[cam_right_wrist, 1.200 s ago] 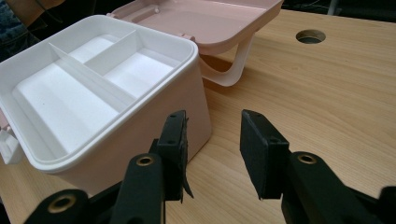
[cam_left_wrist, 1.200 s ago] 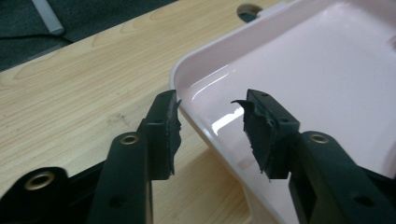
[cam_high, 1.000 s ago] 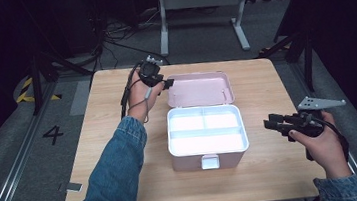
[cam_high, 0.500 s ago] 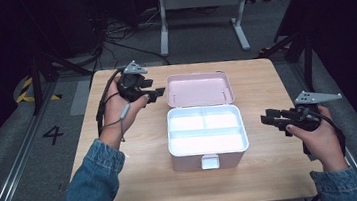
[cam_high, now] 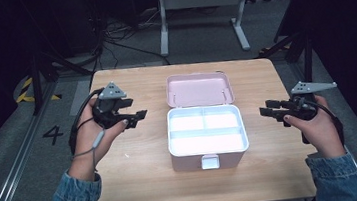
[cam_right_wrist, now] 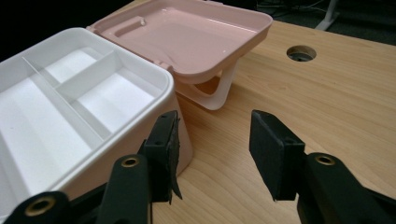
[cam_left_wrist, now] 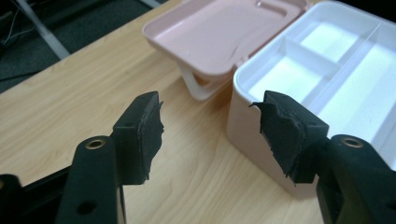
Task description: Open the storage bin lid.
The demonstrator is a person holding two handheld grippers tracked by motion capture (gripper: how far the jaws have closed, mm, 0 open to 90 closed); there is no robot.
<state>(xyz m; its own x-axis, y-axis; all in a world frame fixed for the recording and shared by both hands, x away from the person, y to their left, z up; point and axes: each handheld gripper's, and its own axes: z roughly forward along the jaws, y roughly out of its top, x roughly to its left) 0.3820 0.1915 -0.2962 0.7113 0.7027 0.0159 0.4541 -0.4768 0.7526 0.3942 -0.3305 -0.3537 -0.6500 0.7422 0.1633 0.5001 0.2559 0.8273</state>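
In the high view, a white storage box [cam_high: 207,136] stands at the middle of the wooden table [cam_high: 143,169], its pink lid [cam_high: 199,89] swung back flat behind it and its inside split into three compartments. A small latch [cam_high: 210,162] sits on the box's near wall. The left gripper [cam_high: 135,117] is held above the table to the left of the box, pointing toward it, apart from it, with nothing between its jaws. The right gripper [cam_high: 268,109] hangs to the right of the box, also aimed at it and clear of it; how wide its jaws stand is hard to judge from this angle.

In the left gripper view, the left gripper [cam_left_wrist: 208,126] has its jaws spread wide and empty above the tabletop [cam_left_wrist: 70,107]. The box [cam_left_wrist: 327,70] lies just ahead to the right, the open lid [cam_left_wrist: 219,32] beyond it, resting on a pale hinge arm [cam_left_wrist: 198,86].

In the right gripper view, the right gripper [cam_right_wrist: 212,144] is likewise released, jaws parted with bare wood between them. The box [cam_right_wrist: 70,107] stands close at the left, the lid [cam_right_wrist: 187,37] behind it. A round hole [cam_right_wrist: 301,52] shows in the tabletop [cam_right_wrist: 327,102] farther off.
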